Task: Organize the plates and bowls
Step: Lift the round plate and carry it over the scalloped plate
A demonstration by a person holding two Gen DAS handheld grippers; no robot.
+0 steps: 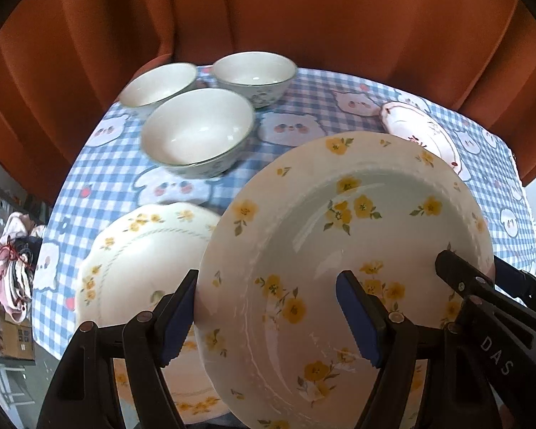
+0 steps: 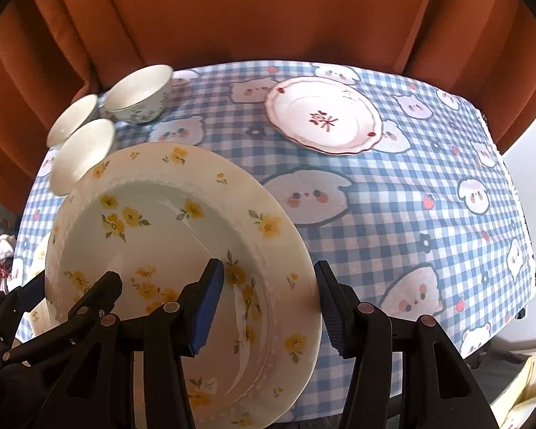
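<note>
A deep white plate with yellow flowers (image 1: 339,250) (image 2: 168,236) hangs tilted above the table, carried between both grippers. My left gripper (image 1: 268,318) is shut on its left rim, one pad outside and one inside. My right gripper (image 2: 269,311) is shut on its right rim in the same way, and shows at the right edge of the left wrist view (image 1: 482,286). Under the held plate's left side lies a scalloped plate with yellow flowers (image 1: 143,250). Three white bowls (image 1: 196,132) (image 2: 139,93) stand at the far left. A red-rimmed plate (image 1: 418,132) (image 2: 321,114) lies at the far right.
A blue checked tablecloth with bear faces (image 2: 393,214) covers the table. An orange curtain (image 1: 303,18) hangs right behind the far edge. A bundle of cloth (image 1: 10,268) lies beyond the table's left edge. The table's right edge (image 2: 518,214) drops off near a pale floor.
</note>
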